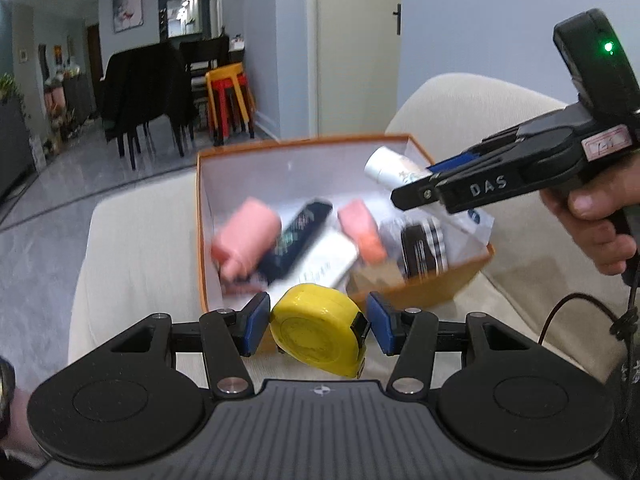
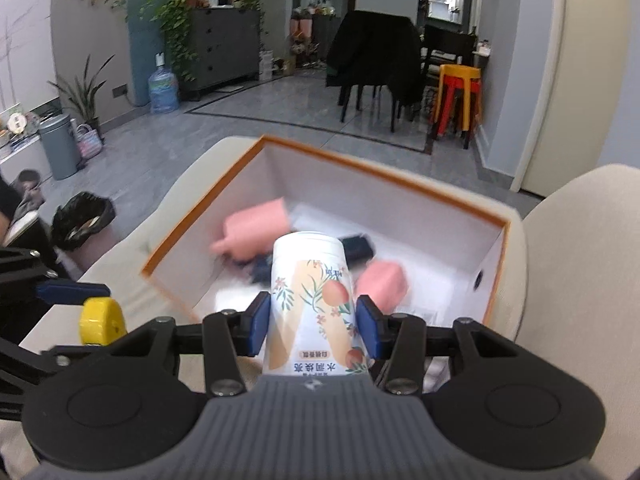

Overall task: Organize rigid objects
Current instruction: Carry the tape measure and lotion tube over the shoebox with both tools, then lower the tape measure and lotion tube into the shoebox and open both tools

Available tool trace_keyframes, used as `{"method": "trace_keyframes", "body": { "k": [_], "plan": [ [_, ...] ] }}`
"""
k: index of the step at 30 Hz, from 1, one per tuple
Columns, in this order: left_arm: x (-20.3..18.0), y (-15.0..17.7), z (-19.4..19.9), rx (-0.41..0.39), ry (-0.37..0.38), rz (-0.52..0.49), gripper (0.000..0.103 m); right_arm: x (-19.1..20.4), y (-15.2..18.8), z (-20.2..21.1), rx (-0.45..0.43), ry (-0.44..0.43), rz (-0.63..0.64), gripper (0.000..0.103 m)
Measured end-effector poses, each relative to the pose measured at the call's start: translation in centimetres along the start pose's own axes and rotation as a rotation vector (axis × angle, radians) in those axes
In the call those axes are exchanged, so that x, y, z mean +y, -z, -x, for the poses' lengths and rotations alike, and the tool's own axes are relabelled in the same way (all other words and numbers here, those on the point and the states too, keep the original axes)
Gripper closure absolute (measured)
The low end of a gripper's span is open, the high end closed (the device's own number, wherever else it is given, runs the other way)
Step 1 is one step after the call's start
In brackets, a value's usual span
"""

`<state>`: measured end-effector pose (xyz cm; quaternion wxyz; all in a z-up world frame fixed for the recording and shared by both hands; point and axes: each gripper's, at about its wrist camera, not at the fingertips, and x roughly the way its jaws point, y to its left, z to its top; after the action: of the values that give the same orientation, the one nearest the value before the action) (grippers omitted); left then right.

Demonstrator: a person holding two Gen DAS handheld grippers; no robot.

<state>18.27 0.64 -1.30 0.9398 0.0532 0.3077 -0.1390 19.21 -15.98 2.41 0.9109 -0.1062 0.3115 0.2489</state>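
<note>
Probably a home living room: sofa (image 1: 132, 248), dining chairs (image 2: 372, 64), potted plants (image 2: 176, 20).

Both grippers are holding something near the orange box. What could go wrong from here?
1. The left gripper pinches the rounded yellow tape measure only at its sides; it might twist out.
2. The right gripper holds the smooth can lengthwise; it could slide forward.
3. The orange box is already cluttered, so a dropped item may land on the pink bottles.

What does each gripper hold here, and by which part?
Left gripper: yellow tape measure, pads on its flat faces. Right gripper: white peach-print can, pads on its sides, mid-body.
</note>
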Motion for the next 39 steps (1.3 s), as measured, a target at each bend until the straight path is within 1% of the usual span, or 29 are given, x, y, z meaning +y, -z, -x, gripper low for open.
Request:
{"method": "trace_keyframes", "body": {
  "k": [3,7,12,17,20,27,30,33,39],
  "plan": [
    [1.1,-2.2,-1.3,-0.012,0.007,0.017,0.042,-0.9,-1.5,-0.4,-0.019,-0.002,-0.023,0.057],
    [1.8,-4.5,-3.1,-0.021,-0.013,-0.004,0.042,-1.6,-3.1,-1.2,-0.035,0.007,-0.040,0.057],
    [1.9,-5.9,-5.9,0.011,-0.032,-0.055,0.042,-2.0,-3.1,-3.2,-0.025,0.002,-0.097,0.057],
    [2.0,-5.5,-8.0,0.047,-0.041,-0.070,0.042,-1.5,-1.7,-5.9,0.032,-0.001,-0.105,0.057],
    [2.2,-5.1,-9.0,0.066,-0.045,-0.069,0.042,-1.6,-1.1,-7.0,0.053,0.002,-0.121,0.057],
    [3.2,-4.0,-10.5,0.109,-0.062,-0.065,0.042,-2.2,-0.5,-8.6,0.057,0.017,-0.205,0.057],
    [3.2,-3.7,-10.9,0.123,-0.078,-0.083,0.042,-2.0,-0.2,-9.4,0.067,0.013,-0.238,0.057],
    [3.2,-3.1,-11.3,0.130,-0.095,-0.098,0.042,-1.8,-0.1,-10.1,0.077,0.000,-0.250,0.057],
    [3.0,-2.5,-12.1,0.149,-0.101,-0.113,0.042,-1.5,0.0,-11.1,0.081,0.004,-0.264,0.057]
  ]
}}
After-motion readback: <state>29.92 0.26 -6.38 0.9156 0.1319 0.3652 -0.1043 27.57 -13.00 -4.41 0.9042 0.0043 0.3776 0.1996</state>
